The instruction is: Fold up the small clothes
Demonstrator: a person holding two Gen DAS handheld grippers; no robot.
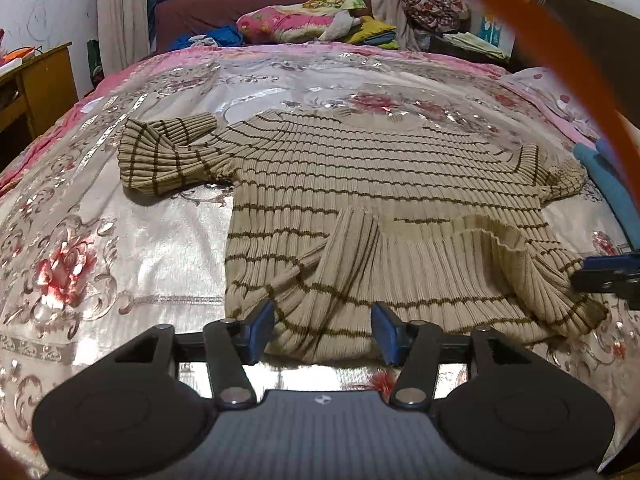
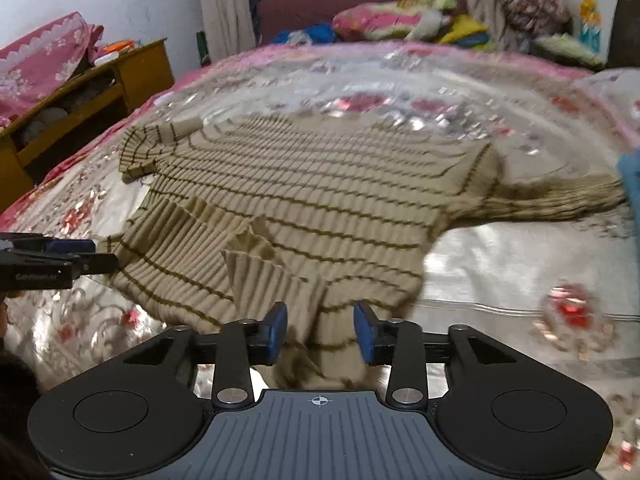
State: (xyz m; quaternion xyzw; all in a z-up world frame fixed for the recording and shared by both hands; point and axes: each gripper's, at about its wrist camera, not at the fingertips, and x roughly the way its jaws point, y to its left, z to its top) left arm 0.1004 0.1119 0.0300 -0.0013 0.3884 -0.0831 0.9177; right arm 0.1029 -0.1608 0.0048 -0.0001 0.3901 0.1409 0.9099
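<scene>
Striped knit sweater spread across the middle of the bed, neck toward twelve o'clock, hem toward six. Ribbed, beige with thin dark stripes; judged soft, stretchy and limp, light to middling in weight, with enough grip on the glossy bedspread to drag it or bunch up rather than slide cleanly. Hem already turned up in a loose, uneven fold, ruffled near the centre in both views. One sleeve doubled over at about ten o'clock from the body in the left wrist view; the other sleeve stretched out toward three o'clock in the right wrist view.

Best taken by pinching a doubled edge or corner of the folded hem, both layers together; a single-layer pinch in ribbing this elastic would likely stretch and let the fold sag. Sleeve cuffs look like firmer handles for bringing the arms in.

Left tongs roughly half open, pads standing apart over the near hem at six o'clock, cloth below and between but nothing pinched. Right tongs also partly open, narrower, over the folded hem corner; fabric blurred just in front, no grip visible. Each set of tongs visible at the edge of the other's view.

Beyond: pillows and bedding heaped at twelve o'clock, wooden cabinet at nine to ten.
</scene>
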